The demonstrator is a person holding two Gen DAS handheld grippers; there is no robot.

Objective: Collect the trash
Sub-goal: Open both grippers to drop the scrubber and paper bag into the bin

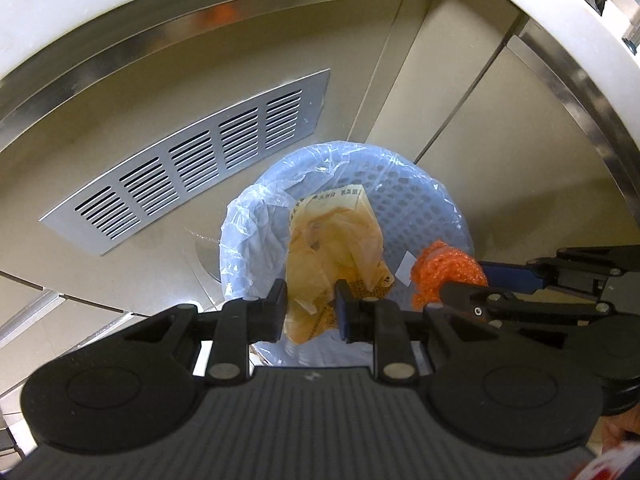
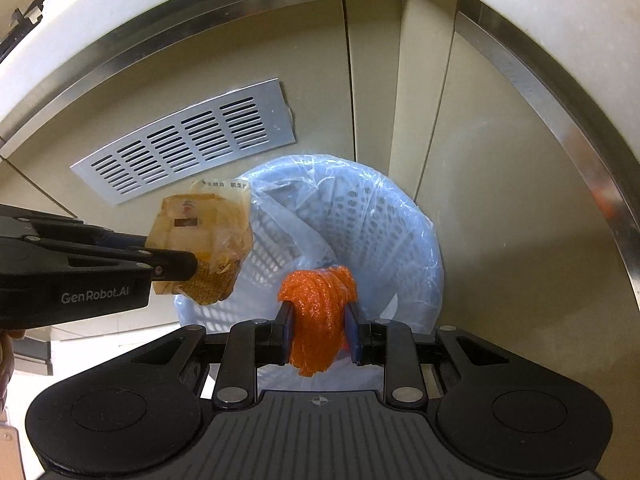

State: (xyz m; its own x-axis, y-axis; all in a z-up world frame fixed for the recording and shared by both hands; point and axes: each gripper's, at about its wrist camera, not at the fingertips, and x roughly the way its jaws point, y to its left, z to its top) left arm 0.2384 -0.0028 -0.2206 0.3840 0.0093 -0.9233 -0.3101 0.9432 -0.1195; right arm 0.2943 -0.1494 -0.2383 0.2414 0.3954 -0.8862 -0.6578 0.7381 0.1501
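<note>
A: Where's the trash?
B: 2 pieces, both above the 1 lined bin. The left gripper is clamped on a yellow wrapper; the right gripper pinches orange netting.
A: Room?
B: Cabinet doors and 1 vent grille stand close behind the bin.

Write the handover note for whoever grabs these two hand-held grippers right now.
Left hand-held gripper: shut on the crumpled yellow wrapper, held above the bin.
Right hand-held gripper: shut on the orange mesh wad, also above the bin.
Blue perforated bin with its clear liner stands on the floor against the cabinet; no trash visible inside it.
Done: both pieces picked up and carried over.
Left: open both grippers so the pieces drop in.
</note>
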